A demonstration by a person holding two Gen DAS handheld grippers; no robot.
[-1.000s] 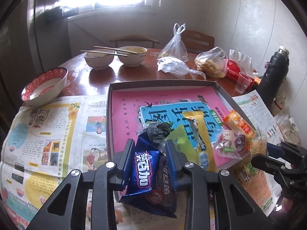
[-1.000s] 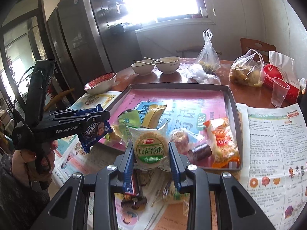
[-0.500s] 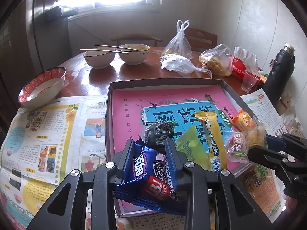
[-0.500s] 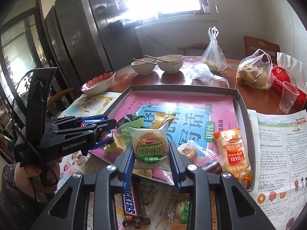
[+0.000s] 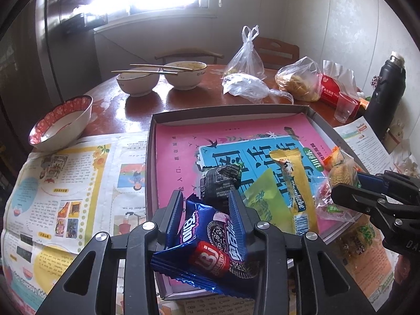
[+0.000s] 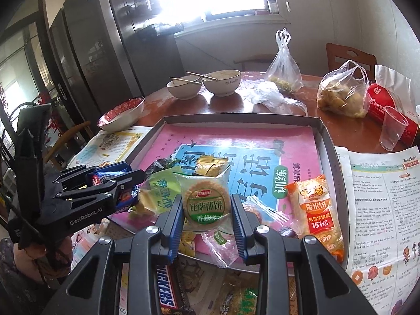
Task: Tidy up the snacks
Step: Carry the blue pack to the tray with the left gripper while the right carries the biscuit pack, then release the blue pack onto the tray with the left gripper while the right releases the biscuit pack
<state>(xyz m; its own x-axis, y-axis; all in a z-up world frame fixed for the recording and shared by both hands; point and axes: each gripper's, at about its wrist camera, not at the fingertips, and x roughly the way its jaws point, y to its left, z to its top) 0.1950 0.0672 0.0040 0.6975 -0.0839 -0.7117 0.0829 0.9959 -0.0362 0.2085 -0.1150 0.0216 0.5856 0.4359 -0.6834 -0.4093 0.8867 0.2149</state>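
Note:
A grey tray (image 5: pixel 231 110) lined with a pink book holds several snacks: a dark packet (image 5: pixel 219 183), a green packet (image 5: pixel 265 202), a yellow stick (image 5: pixel 294 183) and an orange rice-cracker bag (image 6: pixel 313 207). My left gripper (image 5: pixel 206 199) hangs over the tray's near left corner. Its jaws are opening, and a blue cookie packet (image 5: pixel 210 239) lies slanted between the pads, still touching them. My right gripper (image 6: pixel 206 202) is shut on a round cracker packet (image 6: pixel 206 197) with a green label, just above the tray's near edge. A Snickers bar (image 6: pixel 165 286) lies on newspaper below it.
Newspaper (image 5: pixel 78 183) covers the table on both sides of the tray. Two bowls with chopsticks (image 5: pixel 162 78), a red-rimmed bowl (image 5: pixel 60 123), plastic bags (image 5: pixel 296 81), a clear cup (image 6: pixel 393 128) and a black flask (image 5: pixel 386 89) stand behind. More packets lie on the paper near the front edge.
The blue cookie packet has tipped from upright to slanted in the left jaws and sagged lower over the tray corner. The right gripper has carried the cracker packet forward over the tray's near edge.

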